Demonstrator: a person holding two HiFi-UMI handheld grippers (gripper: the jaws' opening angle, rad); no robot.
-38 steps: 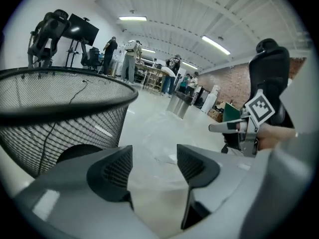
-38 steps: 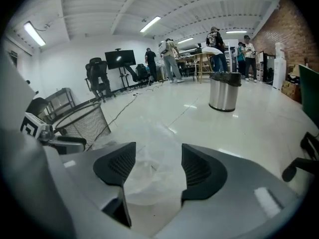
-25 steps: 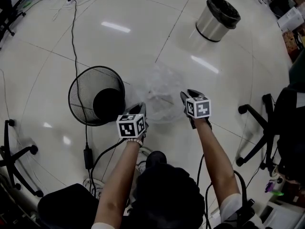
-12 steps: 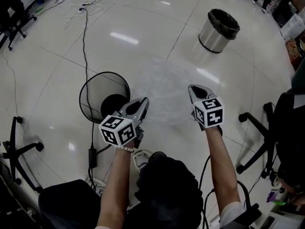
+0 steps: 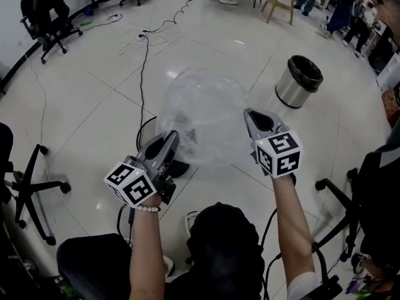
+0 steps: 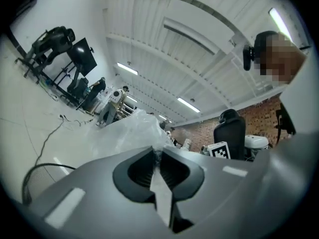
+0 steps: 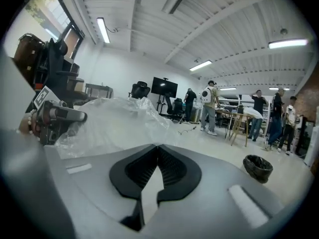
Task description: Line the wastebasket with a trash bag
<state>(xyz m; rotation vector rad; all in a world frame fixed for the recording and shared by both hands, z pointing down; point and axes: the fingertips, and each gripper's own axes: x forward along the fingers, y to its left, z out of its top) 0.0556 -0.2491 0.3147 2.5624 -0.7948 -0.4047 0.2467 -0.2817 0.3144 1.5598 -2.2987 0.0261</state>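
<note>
A clear trash bag billows in the air between my two grippers. My left gripper is shut on its near-left edge, and the film shows pinched at the jaw tips. My right gripper is shut at the bag's right edge; in the right gripper view the bag reaches the closed tips. The black mesh wastebasket stands on the floor under the bag, mostly hidden by it and by the left gripper; part of its rim shows in the left gripper view.
A steel bin with a black liner stands at the far right. A black cable runs across the floor to the wastebasket. Office chairs stand at the left and right. People stand at the back.
Both grippers have risen from near the floor with the bag. The bag has lifted off the floor and filled with air, and now covers most of the wastebasket.
</note>
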